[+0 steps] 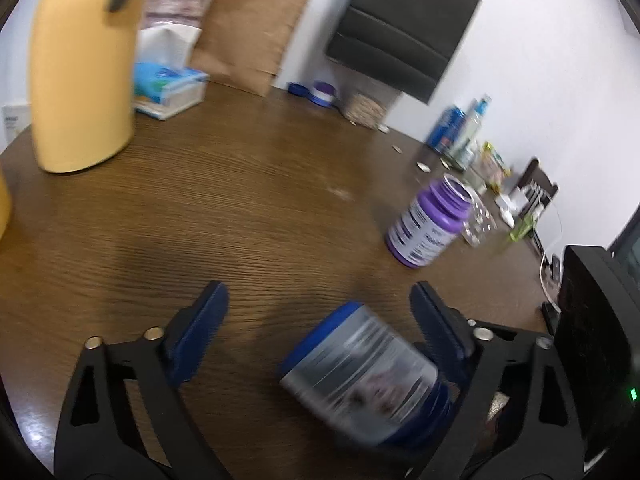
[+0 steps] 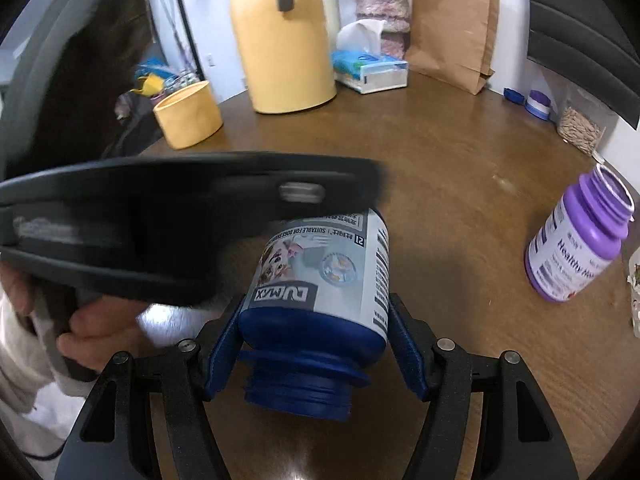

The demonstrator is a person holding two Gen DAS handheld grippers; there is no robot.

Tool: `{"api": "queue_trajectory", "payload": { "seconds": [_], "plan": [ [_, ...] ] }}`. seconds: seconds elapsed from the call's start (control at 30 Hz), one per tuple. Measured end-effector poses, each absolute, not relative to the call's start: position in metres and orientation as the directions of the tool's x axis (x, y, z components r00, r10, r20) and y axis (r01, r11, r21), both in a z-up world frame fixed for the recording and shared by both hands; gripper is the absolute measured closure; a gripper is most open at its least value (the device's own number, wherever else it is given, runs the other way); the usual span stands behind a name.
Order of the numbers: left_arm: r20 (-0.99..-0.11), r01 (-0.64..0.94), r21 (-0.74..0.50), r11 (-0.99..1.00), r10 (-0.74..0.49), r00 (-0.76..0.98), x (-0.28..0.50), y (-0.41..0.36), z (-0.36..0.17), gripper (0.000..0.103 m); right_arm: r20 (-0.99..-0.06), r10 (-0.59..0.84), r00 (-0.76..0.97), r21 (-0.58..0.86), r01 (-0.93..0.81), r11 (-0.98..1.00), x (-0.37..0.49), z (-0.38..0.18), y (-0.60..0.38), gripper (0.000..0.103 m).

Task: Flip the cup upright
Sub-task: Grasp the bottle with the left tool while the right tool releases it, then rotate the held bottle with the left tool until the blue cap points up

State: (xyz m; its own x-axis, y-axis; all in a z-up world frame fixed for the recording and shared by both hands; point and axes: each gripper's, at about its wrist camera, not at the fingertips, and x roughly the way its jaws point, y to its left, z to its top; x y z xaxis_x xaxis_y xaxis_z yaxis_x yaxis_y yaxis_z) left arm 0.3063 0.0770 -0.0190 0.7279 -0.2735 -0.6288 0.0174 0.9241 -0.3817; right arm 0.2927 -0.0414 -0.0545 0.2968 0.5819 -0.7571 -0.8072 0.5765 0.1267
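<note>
The right tool (image 2: 316,344) squeezes the blue bottle (image 2: 320,280) low in the frame, mouth toward the camera, ready to turn it upright. The left tool (image 1: 320,320) is open above the bench (image 1: 240,200)

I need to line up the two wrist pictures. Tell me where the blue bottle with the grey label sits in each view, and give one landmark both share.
Left wrist: the blue bottle is low, right of centre, tilted, near the left gripper's right finger.
Right wrist: the bottle is low centre, between the right gripper's fingers, neck toward the camera.
Shared landmark: the purple bottle, standing open at the right.
</note>
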Motion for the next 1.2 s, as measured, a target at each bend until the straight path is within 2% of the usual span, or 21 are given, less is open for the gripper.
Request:
{"api": "queue_trajectory", "payload": {
  "seconds": [0.03,0.1,0.27,0.33,0.43,0.6,0.77,0.93,1.07,1.2],
  "plan": [
    [-0.646,0.014,-0.365,0.931,-0.264,0.716,0.308,0.071,-0.021,0.035,-0.751,0.588,0.301,0.122,-0.811,0.572,0.291,-0.054,-0.043,0.031],
    [-0.682,0.005,-0.334,0.942,-0.246,0.689,0.309,0.062,-0.026,0.044,-0.741,0.595,0.311,0.115,-0.814,0.569,0.288,-0.054,-0.046,0.031],
    [-0.690,-0.028,-0.279,0.960,-0.180,0.701,0.300,0.056,-0.025,0.044,-0.724,0.620,0.303,0.152,-0.807,0.571,0.291,-0.052,-0.058,0.029],
    [-0.691,-0.057,-0.268,0.962,-0.151,0.707,0.296,0.062,-0.024,0.044,-0.720,0.611,0.329,0.130,-0.801,0.584,0.288,-0.051,-0.065,0.024],
    [-0.701,-0.099,-0.263,0.960,-0.119,0.703,0.295,0.072,-0.027,0.044,-0.714,0.606,0.351,0.125,-0.788,0.603,0.286,-0.051,-0.080,0.023],
    [-0.713,-0.165,-0.270,0.949,-0.082,0.697,0.292,0.082,-0.032,0.043,-0.716,0.596,0.362,0.200,-0.713,0.672,0.298,-0.059,-0.102,0.023],
    [-0.710,-0.176,-0.281,0.943,-0.081,0.699,0.286,0.086,-0.021,0.027,-0.702,0.612,0.363,0.214,-0.712,0.669,0.294,-0.054,-0.108,0.023],
    [-0.733,-0.022,-0.319,0.948,-0.232,0.639,0.281,0.076,-0.003,0.003,-0.680,0.628,0.379,0.250,-0.686,0.684,0.294,-0.051,-0.133,0.023],
    [-0.773,0.123,-0.232,0.965,-0.260,0.578,0.284,0.046,0.000,0.001,-0.662,0.625,0.414,0.276,-0.641,0.716,0.290,-0.046,-0.165,0.023],
    [-0.842,0.209,-0.072,0.975,-0.172,0.511,0.295,0.017,-0.014,0.001,-0.649,0.628,0.430,0.310,-0.604,0.734,0.287,-0.042,-0.188,0.023]
  ]
}}
